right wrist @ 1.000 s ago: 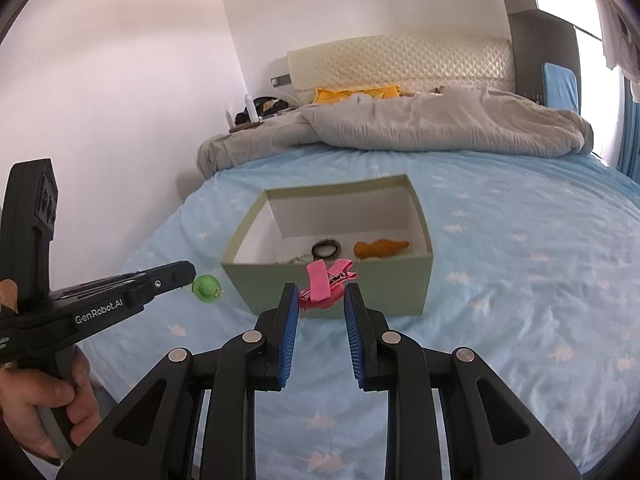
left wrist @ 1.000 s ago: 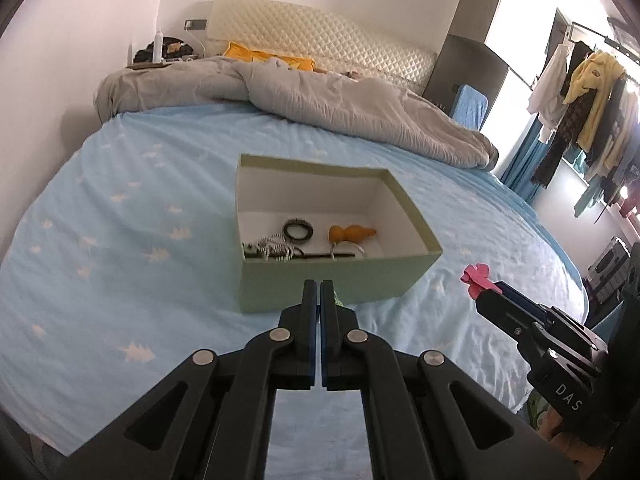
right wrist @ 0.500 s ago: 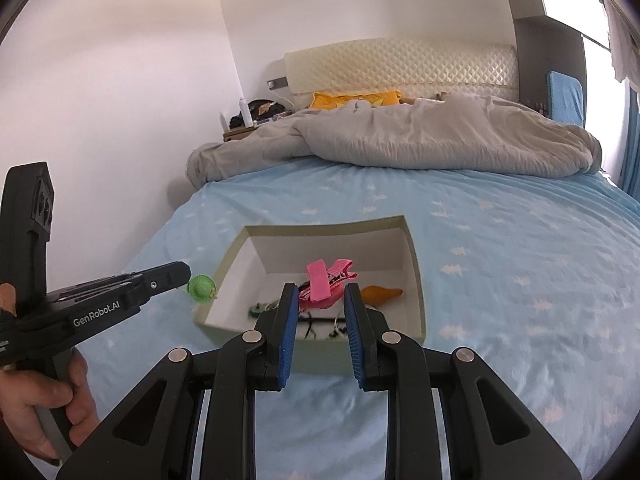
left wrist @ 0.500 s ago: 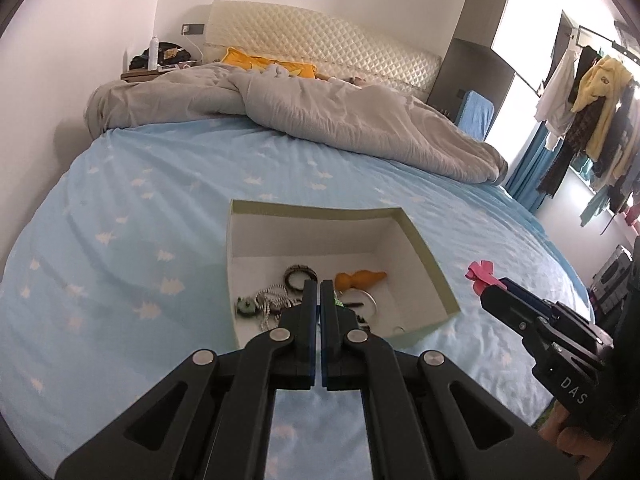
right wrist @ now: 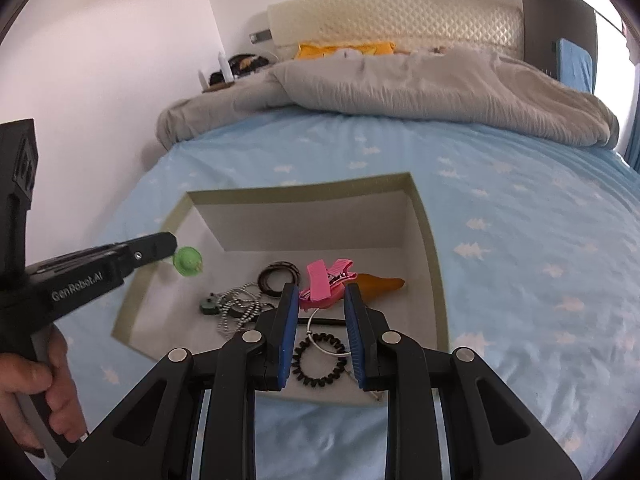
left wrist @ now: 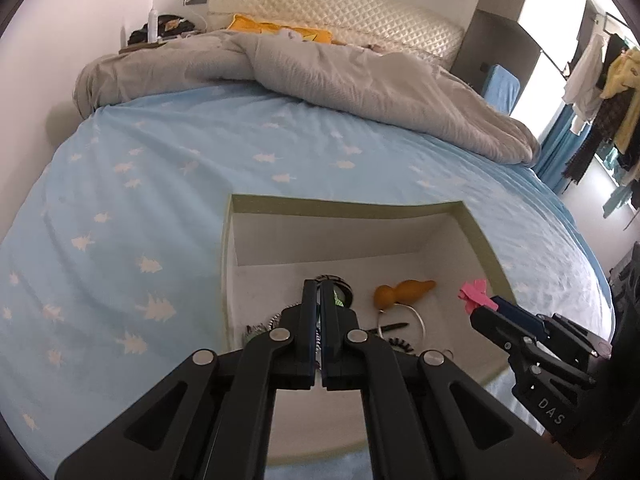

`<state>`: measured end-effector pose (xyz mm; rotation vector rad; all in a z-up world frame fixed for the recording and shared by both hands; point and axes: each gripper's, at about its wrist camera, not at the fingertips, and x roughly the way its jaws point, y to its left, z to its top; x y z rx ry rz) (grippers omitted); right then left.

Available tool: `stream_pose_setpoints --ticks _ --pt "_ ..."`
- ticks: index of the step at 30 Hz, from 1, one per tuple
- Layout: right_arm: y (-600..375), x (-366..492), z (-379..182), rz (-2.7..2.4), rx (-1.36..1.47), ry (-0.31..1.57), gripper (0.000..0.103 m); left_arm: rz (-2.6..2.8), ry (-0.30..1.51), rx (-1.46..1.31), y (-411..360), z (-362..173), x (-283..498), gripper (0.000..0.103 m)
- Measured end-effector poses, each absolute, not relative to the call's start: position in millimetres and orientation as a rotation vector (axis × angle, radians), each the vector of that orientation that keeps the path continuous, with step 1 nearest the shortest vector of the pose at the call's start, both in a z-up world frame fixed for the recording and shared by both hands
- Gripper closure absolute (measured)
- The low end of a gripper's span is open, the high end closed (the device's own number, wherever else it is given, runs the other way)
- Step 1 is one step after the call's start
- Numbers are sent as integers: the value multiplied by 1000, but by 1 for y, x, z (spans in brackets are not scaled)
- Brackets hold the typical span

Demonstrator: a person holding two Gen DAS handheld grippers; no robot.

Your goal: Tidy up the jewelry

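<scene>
An open green cardboard box (right wrist: 428, 236) is set on the blue tree-printed bedsheet (right wrist: 520, 208), before a rumpled grey duvet (right wrist: 420, 88).

left gripper (left wrist: 320, 292) clamped, right gripper (right wrist: 320, 300) gripping

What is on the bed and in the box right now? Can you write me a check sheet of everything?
Surface: blue bedsheet with white tree shapes.
Job's things: green box, open, white inside, holding a black hair tie, an orange gourd charm, a beaded chain, a coiled black band and a thin ring.
Clutter: grey duvet and yellow pillow bunched at the headboard.
Grippers: left gripper pinches a small green charm over the box's left edge; right gripper holds a pink hair clip above the box.
Cables: nothing seen.
Surroundings: clothes on a rack; bottles on a nightstand.
</scene>
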<state>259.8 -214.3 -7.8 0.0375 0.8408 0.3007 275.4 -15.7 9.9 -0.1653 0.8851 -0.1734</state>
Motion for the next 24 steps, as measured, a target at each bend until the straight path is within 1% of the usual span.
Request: stream_pose_setpoints --ticks 4,9,13,15,17,18,19,20,21,24 --pt "-212 271 -17 315 58 891 82 -164 910 -158 -14 3 281 103" --pt "-218 269 -12 315 86 903 81 -155 932 -160 -13 7 279 102" --pt "-224 263 2 300 88 884 81 -154 955 -186 -11 14 278 102" --pt "-227 260 12 295 84 874 79 -155 952 -187 -12 21 275 101" --pt "-230 256 21 291 89 862 78 -148 949 -179 -12 30 271 91" --pt "-230 255 26 288 87 855 77 -146 951 -170 -13 33 270 68" --pt "-232 252 33 282 84 846 74 -144 948 -163 -14 36 268 43" --pt "-233 248 39 279 87 833 71 -142 927 -157 -14 43 263 36" --pt "-235 245 44 278 91 822 68 -137 911 -153 -14 47 260 33" --pt "-237 234 64 273 95 792 66 -125 900 -148 -13 61 249 33"
